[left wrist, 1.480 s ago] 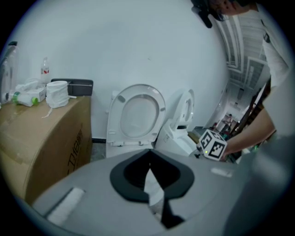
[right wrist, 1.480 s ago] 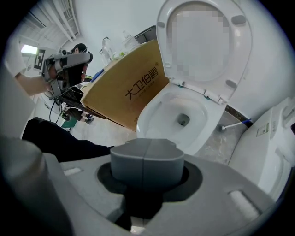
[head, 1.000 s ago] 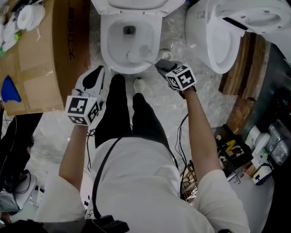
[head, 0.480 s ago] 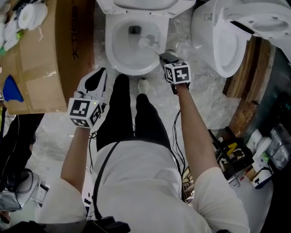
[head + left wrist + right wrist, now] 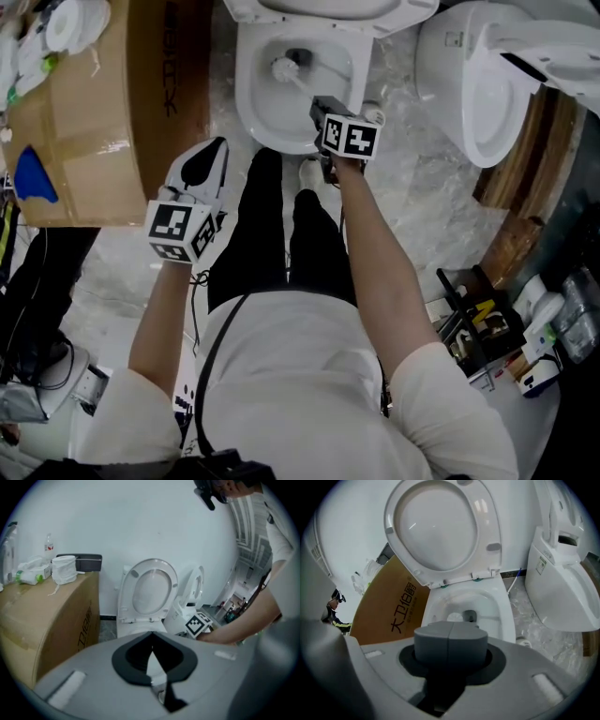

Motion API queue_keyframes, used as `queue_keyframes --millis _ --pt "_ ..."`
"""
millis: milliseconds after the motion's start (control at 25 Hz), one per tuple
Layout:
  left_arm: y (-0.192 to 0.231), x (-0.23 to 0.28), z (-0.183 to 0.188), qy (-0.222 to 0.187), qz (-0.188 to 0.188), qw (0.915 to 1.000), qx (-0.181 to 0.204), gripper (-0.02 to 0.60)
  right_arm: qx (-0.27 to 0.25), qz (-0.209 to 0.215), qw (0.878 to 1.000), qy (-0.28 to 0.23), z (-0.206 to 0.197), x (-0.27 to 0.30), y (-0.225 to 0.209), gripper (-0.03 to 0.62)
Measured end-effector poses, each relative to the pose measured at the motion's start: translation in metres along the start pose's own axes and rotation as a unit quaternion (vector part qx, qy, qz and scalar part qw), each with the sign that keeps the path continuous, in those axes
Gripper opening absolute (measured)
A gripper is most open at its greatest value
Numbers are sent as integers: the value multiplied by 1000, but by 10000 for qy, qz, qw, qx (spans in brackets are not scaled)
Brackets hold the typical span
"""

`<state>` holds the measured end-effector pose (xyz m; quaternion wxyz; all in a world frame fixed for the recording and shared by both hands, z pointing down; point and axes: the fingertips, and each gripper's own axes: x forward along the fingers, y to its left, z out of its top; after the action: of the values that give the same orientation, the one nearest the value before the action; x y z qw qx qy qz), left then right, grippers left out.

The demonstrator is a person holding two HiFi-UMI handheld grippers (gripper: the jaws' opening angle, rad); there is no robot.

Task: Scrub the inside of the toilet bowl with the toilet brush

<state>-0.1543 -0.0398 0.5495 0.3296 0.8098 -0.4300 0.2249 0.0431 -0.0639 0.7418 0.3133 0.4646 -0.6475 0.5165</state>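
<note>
**Brush head in the bowl, held from the right**

Nearest to us, in the head view, are the person's white-shirted torso and dark trousers, with both forearms reaching forward. The left gripper (image 5: pixel 151 637) hangs over the floor just beside the left leg, short of the toilet. In its own view we see its jaws brought together with nothing between them.

Further forward, the right gripper (image 5: pixel 451 641) sits over the near rim of the bowl (image 5: pixel 247 94). Its two grey jaws meet along a centre seam, clenched on the handle of the brush (image 5: pixel 298 80). From the gripper the handle slants up and to the left into the bowl. The white bristle head lies against the far inner wall, just beside the dark drain (image 5: pixel 300 54). In the right gripper view we find that head just past the jaws, beside the drain.

Beyond the bowl, the seat and lid (image 5: pixel 440 527) stand raised against the wall. A cardboard box (image 5: pixel 103 141) stands to the left of the toilet. A second toilet (image 5: pixel 487 84) stands to the right, apart from the first.
</note>
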Motion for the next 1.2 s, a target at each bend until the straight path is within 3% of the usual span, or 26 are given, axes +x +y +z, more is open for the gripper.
queue_keyframes --millis 440,880,1200 --pt "3 0 -3 75 6 10000 10 -12 155 251 9992 280 -19 7 13 147" --pt "-16 12 9 -12 -141 9998 108 -12 -168 358 9963 762 -72 -22 -9 146" --pt "-30 18 9 -11 -248 9995 169 -12 -787 266 9911 1042 -84 -50 -44 146"
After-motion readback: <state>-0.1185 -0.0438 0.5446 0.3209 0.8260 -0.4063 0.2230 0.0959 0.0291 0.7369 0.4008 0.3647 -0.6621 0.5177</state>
